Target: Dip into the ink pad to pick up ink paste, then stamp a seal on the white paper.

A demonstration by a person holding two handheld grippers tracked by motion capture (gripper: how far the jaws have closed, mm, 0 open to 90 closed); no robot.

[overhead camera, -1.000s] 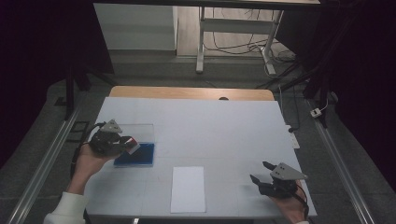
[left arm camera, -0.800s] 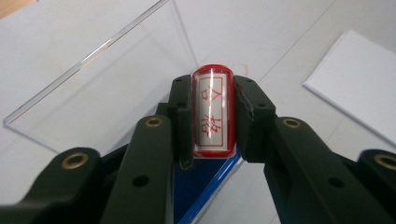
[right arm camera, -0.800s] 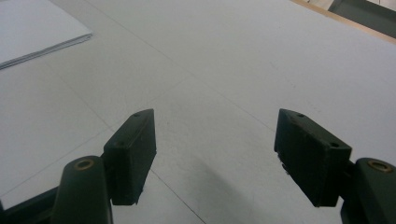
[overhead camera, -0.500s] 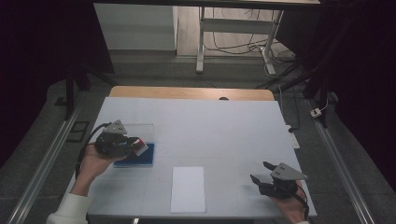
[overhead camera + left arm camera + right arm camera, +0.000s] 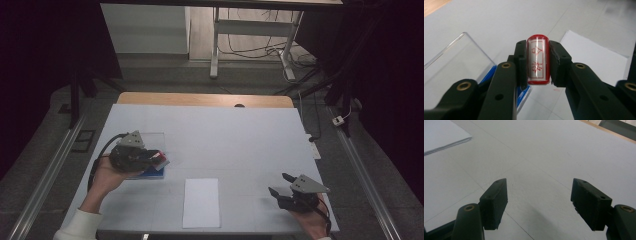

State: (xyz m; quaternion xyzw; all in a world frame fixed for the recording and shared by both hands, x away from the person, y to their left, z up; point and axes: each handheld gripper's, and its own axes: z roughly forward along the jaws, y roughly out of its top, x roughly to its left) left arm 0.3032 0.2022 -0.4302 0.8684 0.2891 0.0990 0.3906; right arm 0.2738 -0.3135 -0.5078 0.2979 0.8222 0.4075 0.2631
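Observation:
My left gripper [image 5: 537, 62] is shut on a red-rimmed stamp [image 5: 538, 60], whose white face with red characters is turned toward the camera. In the high view the left gripper [image 5: 159, 159] holds the stamp [image 5: 161, 157] just above a blue ink pad [image 5: 152, 171] in a clear case with its lid [image 5: 150, 137] raised. A white sheet of paper [image 5: 201, 202] lies at the table's front middle, to the right of the stamp. My right gripper [image 5: 281, 185] rests near the front right corner with its jaws open and nothing between them; its fingertips [image 5: 495, 200] hover over bare table.
The white table top [image 5: 230, 135] has a wooden strip along its far edge [image 5: 200, 99]. Metal rails [image 5: 47, 175] run along the left and right sides. Beyond the table stand desk legs with cables [image 5: 250, 47] on the floor.
My left hand has carried the stamp to the right and slightly up from over the ink pad. The right gripper has stayed put.

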